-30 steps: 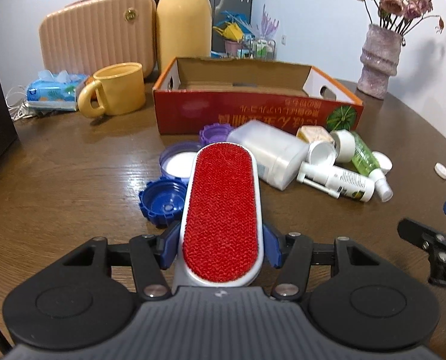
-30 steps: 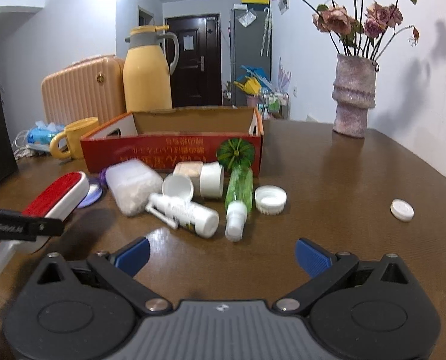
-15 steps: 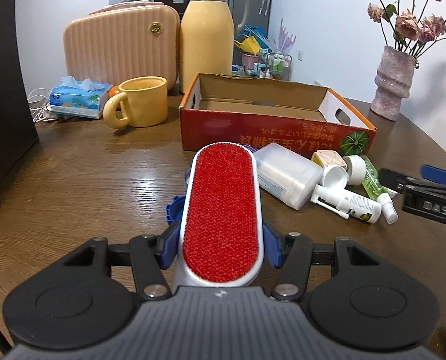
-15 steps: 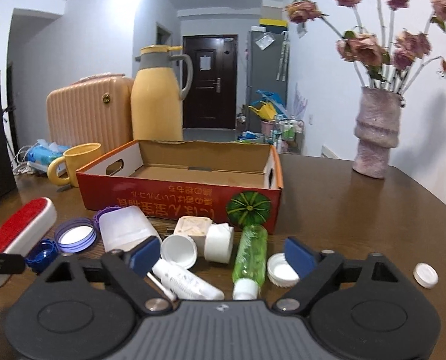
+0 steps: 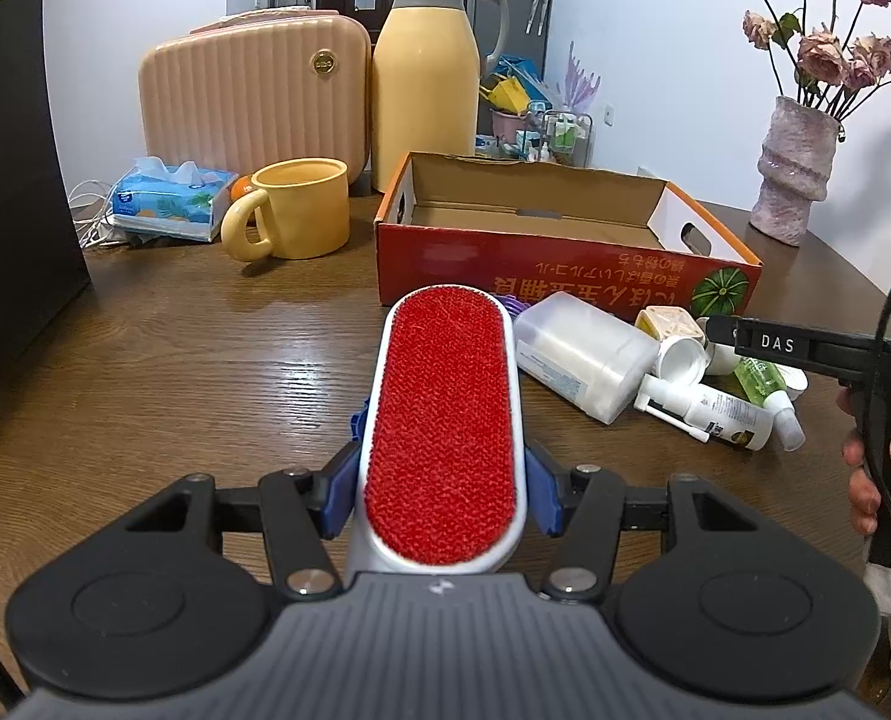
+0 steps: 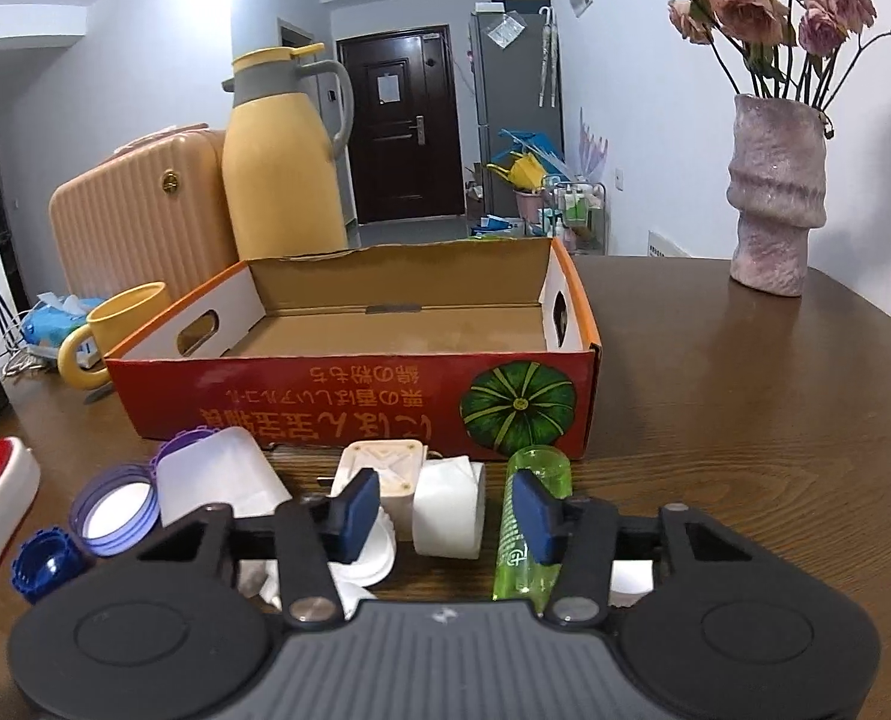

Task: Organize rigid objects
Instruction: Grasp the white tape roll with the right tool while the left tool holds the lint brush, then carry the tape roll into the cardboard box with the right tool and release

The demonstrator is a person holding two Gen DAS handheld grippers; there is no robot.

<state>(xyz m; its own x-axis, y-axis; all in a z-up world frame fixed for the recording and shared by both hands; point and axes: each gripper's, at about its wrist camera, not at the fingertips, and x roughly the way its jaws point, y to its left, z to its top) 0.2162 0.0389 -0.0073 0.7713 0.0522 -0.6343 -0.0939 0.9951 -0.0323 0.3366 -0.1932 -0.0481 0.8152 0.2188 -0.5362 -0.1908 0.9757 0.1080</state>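
Left hand-held gripper clamped on red lint brush, held above the table short of the cardboard box. Right hand-held gripper jaws just been closing, now partly open around white roll, pads not visibly pressing; green bottle just beside its right pad. Box interior bare.

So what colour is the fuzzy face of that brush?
Red, set in a white frame. The brush shows best in the left wrist view.
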